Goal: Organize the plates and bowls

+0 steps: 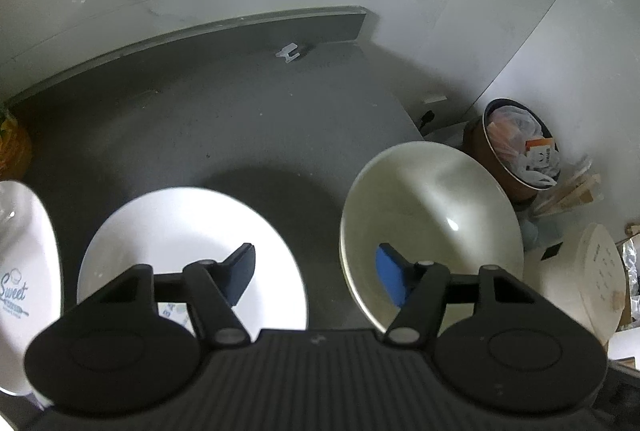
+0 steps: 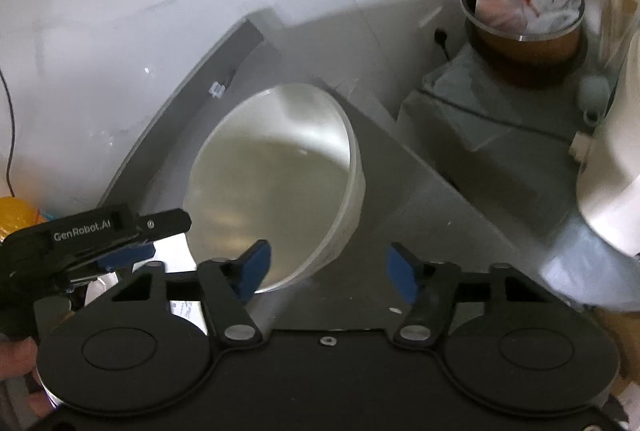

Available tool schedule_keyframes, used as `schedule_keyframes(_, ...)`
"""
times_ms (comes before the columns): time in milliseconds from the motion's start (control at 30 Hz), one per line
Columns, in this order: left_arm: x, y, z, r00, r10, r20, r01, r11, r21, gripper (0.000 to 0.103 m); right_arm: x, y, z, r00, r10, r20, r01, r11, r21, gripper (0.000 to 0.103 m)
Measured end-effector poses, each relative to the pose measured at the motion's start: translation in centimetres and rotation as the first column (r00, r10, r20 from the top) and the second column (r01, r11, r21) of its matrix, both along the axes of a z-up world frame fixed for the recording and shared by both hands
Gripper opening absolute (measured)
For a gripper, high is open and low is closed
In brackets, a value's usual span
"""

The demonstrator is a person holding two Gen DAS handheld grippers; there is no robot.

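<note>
A cream bowl (image 1: 432, 215) (image 2: 272, 183) sits near the right corner of the grey counter (image 1: 208, 119). Left of it lies a plain white plate (image 1: 180, 243). A second plate printed "Sweet" (image 1: 24, 271) shows at the far left edge. My left gripper (image 1: 316, 271) hangs open above the gap between plate and bowl, one finger over each. My right gripper (image 2: 328, 267) is open too. Its left pad is over the bowl's inside and its right pad is outside, so the near rim lies between them. My left gripper (image 2: 152, 239) also shows at the left of the right wrist view, held by a hand (image 2: 16, 355).
A brown bin (image 1: 520, 151) (image 2: 524, 11) stuffed with plastic bags stands past the counter's right end. A white appliance (image 1: 580, 279) (image 2: 612, 171) is close on the right. A small clear clip (image 1: 288, 53) lies by the back wall. Something orange (image 1: 12, 147) sits at the far left.
</note>
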State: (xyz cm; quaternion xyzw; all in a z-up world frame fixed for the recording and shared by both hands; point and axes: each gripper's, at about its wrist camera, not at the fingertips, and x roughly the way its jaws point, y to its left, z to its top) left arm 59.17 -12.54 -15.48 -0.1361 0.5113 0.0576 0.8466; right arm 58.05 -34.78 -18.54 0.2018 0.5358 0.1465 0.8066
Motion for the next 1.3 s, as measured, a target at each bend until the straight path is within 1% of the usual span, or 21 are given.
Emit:
schedule_keyframes(33, 0.2, 0.0, -0.2, 1.000, -0.001, -0.003, 0.001, 1.000, 0.003, 0.064, 0.2, 0.1, -0.5, 1.000, -0.002, -0.015, 0.002, 1.000, 0.009, 0.052)
schedule_keyframes(67, 0.4, -0.1, -0.4, 1.000, -0.002, -0.005, 0.002, 1.000, 0.005, 0.064, 0.3, 0.2, -0.9, 1.000, -0.003, -0.027, 0.003, 1.000, 0.019, 0.043)
schedule_keyframes(100, 0.5, -0.1, -0.5, 1.000, -0.002, -0.007, 0.002, 1.000, 0.004, 0.064, 0.3, 0.1, -1.1, 1.000, -0.005, -0.029, 0.006, 0.999, 0.043, 0.032)
schedule_keyframes(133, 0.6, -0.1, -0.6, 1.000, 0.000, -0.009, 0.000, 1.000, 0.004, 0.064, 0.5, 0.0, -1.1, 1.000, 0.000, -0.028, 0.002, 0.998, 0.070, 0.026)
schedule_keyframes(300, 1.0, -0.3, -1.2, 1.000, 0.001, -0.018, -0.001, 1.000, 0.009, 0.063, 1.5, -0.1, -0.6, 1.000, 0.005, 0.000, -0.005, 1.000, 0.013, 0.020)
schedule_keyframes(433, 1.4, -0.1, -1.8, 1.000, 0.011, -0.025, -0.011, 1.000, -0.004, 0.057, 1.9, -0.5, -0.4, 1.000, 0.007, 0.018, -0.007, 1.000, -0.005, 0.016)
schedule_keyframes(467, 1.5, -0.1, -2.0, 1.000, 0.013, -0.028, -0.013, 1.000, -0.007, 0.054, 2.0, -0.5, -0.3, 1.000, 0.008, 0.020, -0.008, 1.000, -0.009, 0.014)
schedule_keyframes(500, 1.7, -0.1, -2.2, 0.999, 0.012, -0.032, -0.013, 1.000, -0.011, 0.047, 2.1, -0.5, -0.3, 1.000, 0.008, 0.022, -0.008, 1.000, -0.011, 0.013)
schedule_keyframes(533, 1.9, -0.1, -2.5, 0.999, 0.014, -0.039, -0.014, 1.000, -0.011, 0.042, 2.2, -0.6, -0.2, 1.000, 0.013, 0.026, -0.013, 1.000, -0.016, 0.013)
schedule_keyframes(567, 2.0, -0.1, -2.8, 0.999, 0.012, -0.044, -0.013, 1.000, -0.009, 0.033, 2.2, -0.5, -0.2, 0.999, 0.021, 0.032, -0.020, 1.000, -0.020, 0.013)
schedule_keyframes(600, 2.3, 0.0, -3.1, 0.998, 0.013, -0.055, -0.013, 1.000, -0.006, 0.029, 2.3, -0.5, -0.2, 0.999, 0.026, 0.038, -0.025, 0.999, -0.022, 0.013)
schedule_keyframes(633, 2.3, 0.1, -3.2, 0.998, 0.021, -0.056, -0.022, 1.000, -0.004, 0.028, 2.4, -0.4, -0.1, 0.999, 0.029, 0.041, -0.028, 0.999, -0.020, 0.013)
schedule_keyframes(667, 2.3, 0.2, -3.0, 0.998, 0.024, -0.054, -0.025, 1.000, -0.010, 0.024, 2.4, -0.4, -0.1, 0.999, 0.032, 0.038, -0.032, 0.999, -0.018, 0.013)
schedule_keyframes(700, 2.3, 0.3, -2.8, 0.999, 0.013, -0.045, -0.015, 0.999, -0.031, 0.006, 2.5, -0.3, -0.1, 0.999, 0.036, 0.038, -0.035, 0.999, -0.018, 0.013)
schedule_keyframes(733, 2.3, 0.4, -2.6, 0.999, 0.007, -0.047, -0.010, 0.998, -0.063, 0.006, 2.5, -0.2, 0.2, 0.998, 0.039, 0.042, -0.038, 0.999, -0.020, 0.013)
schedule_keyframes(767, 2.3, 0.6, -2.3, 0.998, 0.015, -0.054, -0.019, 0.997, -0.073, 0.006, 2.5, -0.1, 0.4, 0.998, 0.041, 0.046, -0.040, 0.999, -0.031, 0.013)
schedule_keyframes(933, 1.8, 0.8, -0.6, 1.000, 0.011, -0.028, -0.014, 0.996, -0.082, 0.006, 2.3, 0.1, 1.7, 0.996, 0.047, 0.071, -0.045, 0.999, -0.030, 0.013)
schedule_keyframes(1033, 1.4, 1.2, 1.1, 1.000, 0.011, 0.002, -0.011, 0.996, -0.092, 0.006, 2.1, -0.1, 2.5, 0.997, 0.035, 0.064, -0.035, 0.999, -0.002, 0.013)
schedule_keyframes(1167, 0.6, 1.7, 3.1, 0.999, 0.012, 0.042, -0.008, 0.995, -0.099, 0.006, 1.3, 0.3, 4.2, 0.994, 0.039, 0.098, -0.040, 0.999, 0.008, 0.013)
schedule_keyframes(1233, 0.1, 1.8, 4.0, 0.998, 0.000, 0.068, 0.007, 0.996, -0.092, 0.006, 0.9, 0.3, 4.7, 0.995, 0.033, 0.094, -0.035, 0.999, 0.024, 0.013)
schedule_keyframes(1300, -0.4, 2.1, 4.5, 0.997, -0.001, 0.073, 0.008, 0.995, -0.103, 0.006, 0.3, 0.4, 5.3, 0.993, 0.038, 0.109, -0.040, 0.999, 0.021, 0.013)
